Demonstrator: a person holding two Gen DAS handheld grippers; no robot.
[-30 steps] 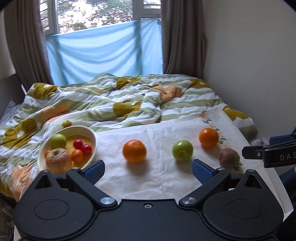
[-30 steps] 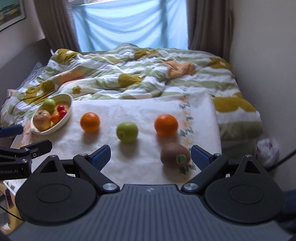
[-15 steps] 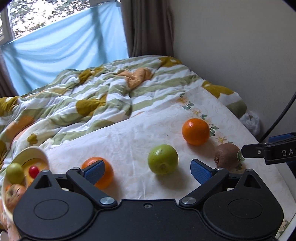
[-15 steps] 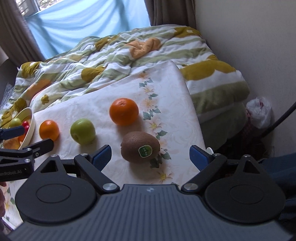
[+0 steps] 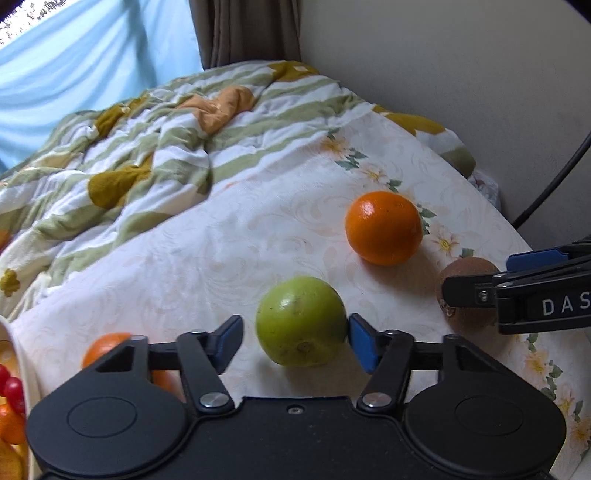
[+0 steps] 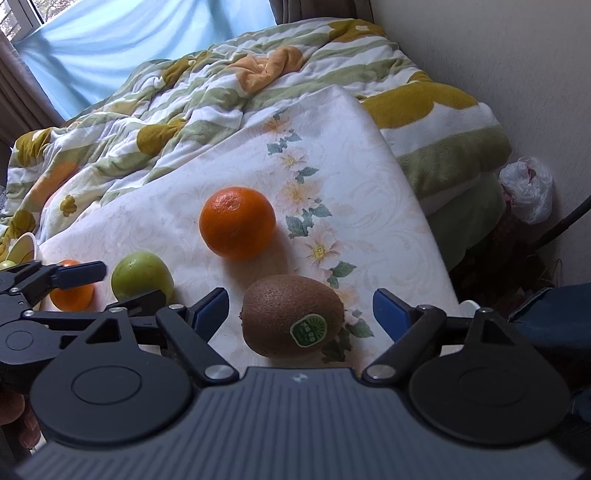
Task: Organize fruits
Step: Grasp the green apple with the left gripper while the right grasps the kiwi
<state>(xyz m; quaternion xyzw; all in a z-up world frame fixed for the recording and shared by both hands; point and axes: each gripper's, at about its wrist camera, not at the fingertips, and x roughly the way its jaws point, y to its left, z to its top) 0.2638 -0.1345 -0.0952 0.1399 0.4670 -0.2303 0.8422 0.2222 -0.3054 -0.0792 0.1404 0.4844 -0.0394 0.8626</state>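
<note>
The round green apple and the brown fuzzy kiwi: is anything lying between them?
No. In the left wrist view only bare white flowered cloth separates the apple from the kiwi.

We see a bed (image 6: pixel 258 155) with a soft blanket (image 6: pixel 177 99) in green, white and yellow stripes. A white flowery cloth (image 6: pixel 354 206) lies over it. At eleven o'clock a blue sheet (image 6: pixel 122 40) hangs over the bright window. Brown curtains (image 5: pixel 243 33) hang at twelve o'clock. A plain wall (image 6: pixel 498 59) stands at two o'clock, a white plastic bag (image 6: pixel 528 188) below it.

Two oranges (image 6: pixel 237 223) (image 6: pixel 72 291), one green apple (image 6: pixel 141 275) and one kiwi (image 6: pixel 291 315) lie on the cloth.
</note>
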